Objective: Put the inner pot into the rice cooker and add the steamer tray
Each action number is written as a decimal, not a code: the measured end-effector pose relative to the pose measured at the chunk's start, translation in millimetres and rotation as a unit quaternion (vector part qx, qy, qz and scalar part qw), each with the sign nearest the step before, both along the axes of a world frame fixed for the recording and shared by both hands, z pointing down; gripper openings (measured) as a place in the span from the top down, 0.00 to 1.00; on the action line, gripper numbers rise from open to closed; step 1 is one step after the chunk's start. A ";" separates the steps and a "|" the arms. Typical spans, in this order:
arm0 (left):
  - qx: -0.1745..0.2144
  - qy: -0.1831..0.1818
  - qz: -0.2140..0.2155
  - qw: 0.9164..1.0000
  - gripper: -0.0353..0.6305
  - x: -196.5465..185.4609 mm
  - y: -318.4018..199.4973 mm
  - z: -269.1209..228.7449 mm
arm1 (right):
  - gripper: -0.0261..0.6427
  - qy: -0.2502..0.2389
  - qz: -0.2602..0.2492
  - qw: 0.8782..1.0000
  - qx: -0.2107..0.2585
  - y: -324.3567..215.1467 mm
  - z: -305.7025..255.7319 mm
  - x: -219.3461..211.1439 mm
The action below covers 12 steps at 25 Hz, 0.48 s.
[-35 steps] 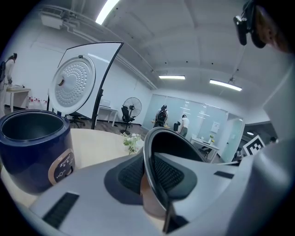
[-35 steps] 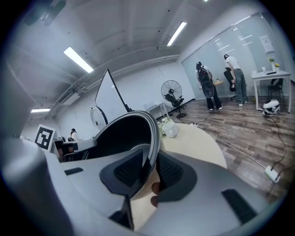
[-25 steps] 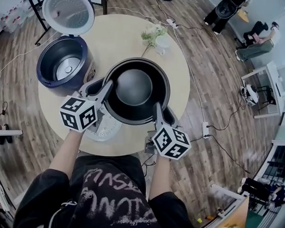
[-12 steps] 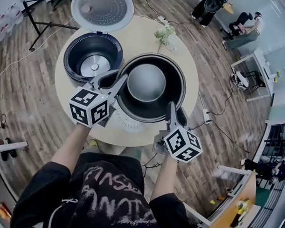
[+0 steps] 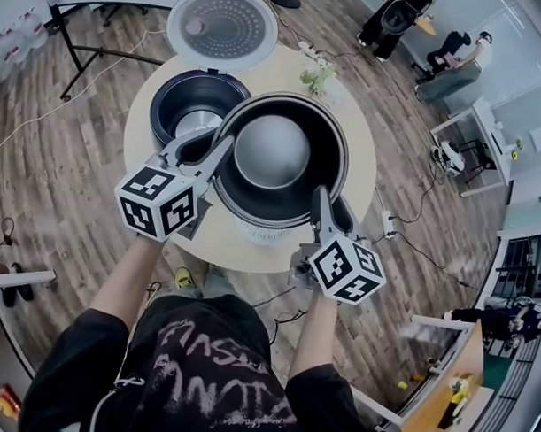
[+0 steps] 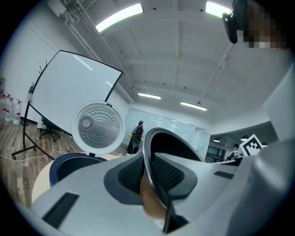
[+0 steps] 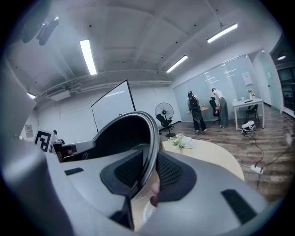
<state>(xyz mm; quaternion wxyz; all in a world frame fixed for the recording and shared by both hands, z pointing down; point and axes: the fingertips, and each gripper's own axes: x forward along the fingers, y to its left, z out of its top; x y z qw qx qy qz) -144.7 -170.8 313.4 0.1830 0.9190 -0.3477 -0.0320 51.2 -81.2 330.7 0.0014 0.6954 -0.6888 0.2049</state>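
The dark inner pot point(image 5: 273, 150) hangs in the air over the round table point(image 5: 145, 158), held level by its rim. My left gripper point(image 5: 211, 149) is shut on the rim's left side. My right gripper point(image 5: 329, 209) is shut on the rim's near right side. The blue rice cooker point(image 5: 191, 102) stands behind and left of the pot with its lid point(image 5: 226, 27) up and its well empty. The pot's far left edge overlaps the cooker's right side. The white steamer tray point(image 5: 265, 232) peeks out on the table under the pot. The left gripper view shows the rim point(image 6: 151, 152) between the pads and the cooker point(image 6: 69, 163) beyond. In the right gripper view the rim point(image 7: 148, 138) is pinched likewise.
A small white vase of flowers point(image 5: 320, 78) stands at the table's far edge, right of the cooker. Cables and a power strip point(image 5: 387, 225) lie on the wooden floor to the right. A whiteboard stand point(image 6: 69, 97) is behind the cooker. People point(image 7: 216, 108) are far off.
Both grippers have risen with the pot and carried it away from me toward the cooker. The pot, which was clear of the cooker, now overlaps its right edge.
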 end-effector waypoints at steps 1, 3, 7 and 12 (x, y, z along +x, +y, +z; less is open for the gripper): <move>0.001 -0.001 -0.009 1.000 0.83 -7.7 -1.5 -2.0 | 0.82 0.000 -0.011 1.000 0.001 -5.1 -1.3 -6.3; 0.008 -0.002 -0.030 1.000 0.83 -24.4 -7.4 -7.2 | 0.82 0.002 -0.036 0.999 0.006 -19.6 -4.8 -19.6; 0.021 -0.005 -0.073 0.997 0.83 -54.3 -26.9 -23.5 | 0.82 0.005 -0.086 0.996 0.016 -58.0 -19.5 -43.9; 0.028 -0.010 -0.109 0.994 0.83 -83.3 -52.5 -42.1 | 0.81 0.004 -0.136 0.991 0.013 -101.4 -35.3 -69.6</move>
